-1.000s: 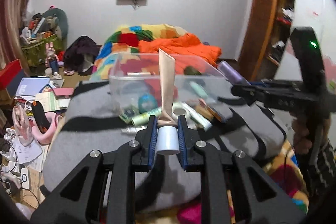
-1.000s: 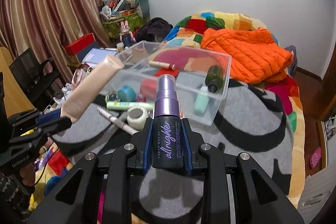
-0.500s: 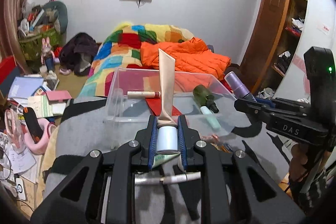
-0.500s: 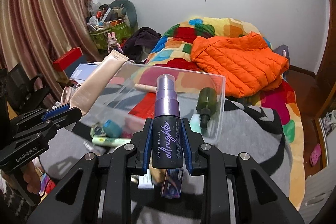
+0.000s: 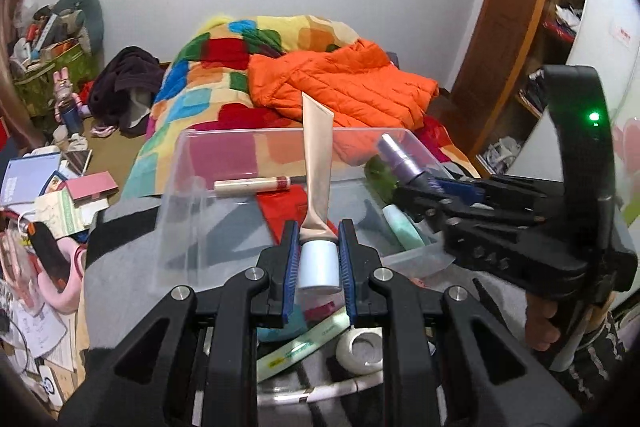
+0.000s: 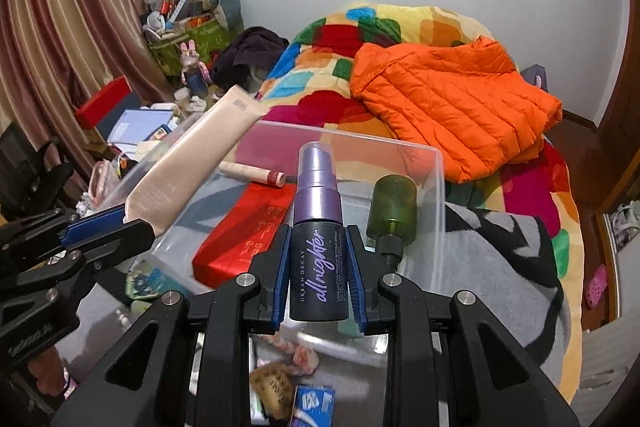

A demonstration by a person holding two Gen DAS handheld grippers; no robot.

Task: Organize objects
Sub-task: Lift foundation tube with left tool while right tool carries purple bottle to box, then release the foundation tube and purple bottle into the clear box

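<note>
A grey blanket (image 6: 496, 259) over a bed carries a clear plastic bin (image 5: 192, 187), open-topped, sitting at the centre of both wrist views, with an orange jacket (image 6: 452, 107) lying beyond it at one o'clock. Inside the bin already: a red packet (image 6: 244, 231) on its floor, a green bottle (image 6: 394, 207) on its side at the right wall, a slim beige-and-red tube (image 5: 252, 183) along the far wall, a mint tube (image 5: 402, 227). The left gripper (image 5: 319, 259) is clamped on the white cap of a beige cream tube (image 5: 318, 163), whose flat tail stands up over the bin's interior. The right gripper (image 6: 319, 277) is clenched around a dark setting-spray bottle (image 6: 319, 227), purple pump pointing toward twelve o'clock above the bin's near edge. Loose items lie on the blanket below the fingers, among them a roll of tape (image 5: 360, 345) at six o'clock in the left view.

The step in hand looks like the carry-in: both held cosmetics poised over the bin, not yet set down. Next would call for lowering each past the rim into bare floor space, clear of the red packet and green bottle, then letting the jaws part
</note>
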